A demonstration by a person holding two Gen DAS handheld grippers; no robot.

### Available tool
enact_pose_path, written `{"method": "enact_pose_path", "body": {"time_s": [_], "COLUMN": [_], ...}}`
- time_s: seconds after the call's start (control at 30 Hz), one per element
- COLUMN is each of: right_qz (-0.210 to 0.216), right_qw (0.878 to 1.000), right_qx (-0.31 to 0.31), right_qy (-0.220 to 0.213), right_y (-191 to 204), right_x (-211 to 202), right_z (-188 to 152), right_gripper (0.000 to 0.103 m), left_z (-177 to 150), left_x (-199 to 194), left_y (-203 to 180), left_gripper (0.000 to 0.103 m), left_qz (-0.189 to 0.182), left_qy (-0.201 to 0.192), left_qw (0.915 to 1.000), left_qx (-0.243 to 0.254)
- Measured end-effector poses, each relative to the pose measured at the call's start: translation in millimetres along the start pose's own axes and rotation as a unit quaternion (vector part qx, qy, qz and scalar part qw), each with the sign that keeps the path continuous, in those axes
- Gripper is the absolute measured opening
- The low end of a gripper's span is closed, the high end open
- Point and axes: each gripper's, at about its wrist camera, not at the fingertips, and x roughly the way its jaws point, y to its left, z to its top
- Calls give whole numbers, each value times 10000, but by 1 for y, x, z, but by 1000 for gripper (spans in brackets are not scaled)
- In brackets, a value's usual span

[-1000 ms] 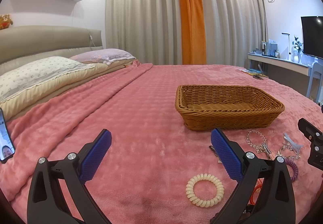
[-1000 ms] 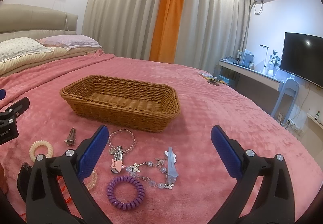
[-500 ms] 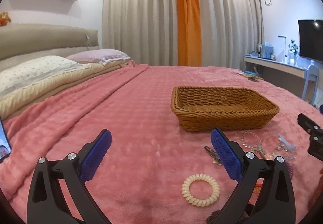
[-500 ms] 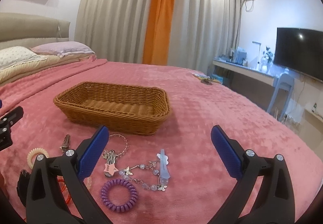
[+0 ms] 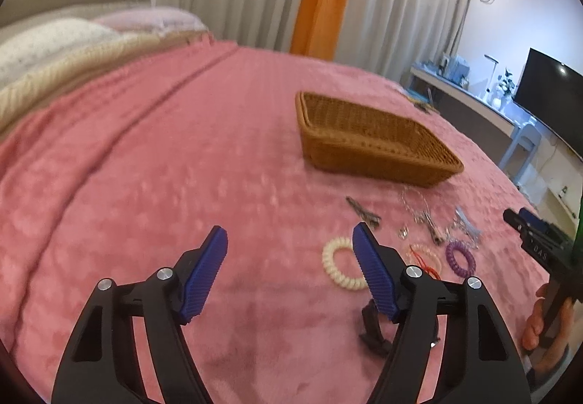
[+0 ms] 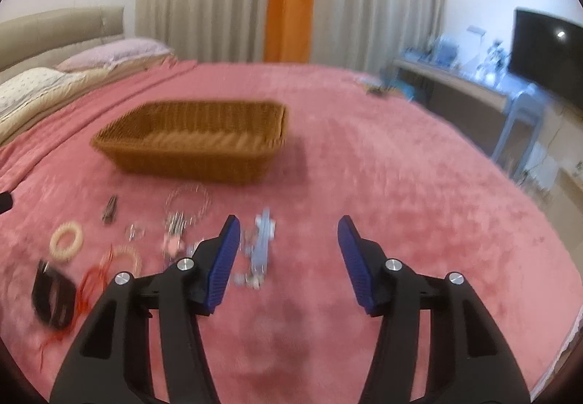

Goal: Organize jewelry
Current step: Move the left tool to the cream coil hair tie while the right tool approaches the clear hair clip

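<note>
Pink bedspread (image 5: 153, 185) under both gaping, raised tongs (image 5: 289, 240).

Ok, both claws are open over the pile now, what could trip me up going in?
The pieces lie close together: the light blue clip rests among a beaded chain, so closing the right claw there may drag both along. The left claw has one finger over the cream coil tie; the soft pink blanket could bunch into the pads. Both views are motion-blurred, so aim may be off.
</note>
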Motion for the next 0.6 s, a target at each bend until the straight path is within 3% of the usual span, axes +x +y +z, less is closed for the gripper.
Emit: {"method": "enact_pose_path", "body": {"time_s": [0.1,0.2,0.47,0.57,0.6], "right_qz": [126,341,472,541,530], "right_qw": [9989,9959,9932,9923,9921], "right_qx": [-123,32,49,26,-31], "right_qy": [435,838,1067,1116,1138], "right_y": [-8,-14,0,4,7], "right_x": [7,18,46,54,56], "right_z": [-4,-5,1,-4,-6], "right_gripper": [52,52,52,37,31], "left_z": [0,-1,6,-3,-4], "left_x": [13,24,56,62,62], "left_y": [1,-3,2,7,8], "left_gripper": [57,56,53,50,42], "left_qz": [-309,-330,-470,-517,-480], "left_qy": [390,408,699,747,732], "left_qw": [9988,9986,9964,9957,9960], "left_qx": [-37,7,-58,-159,-193]}}
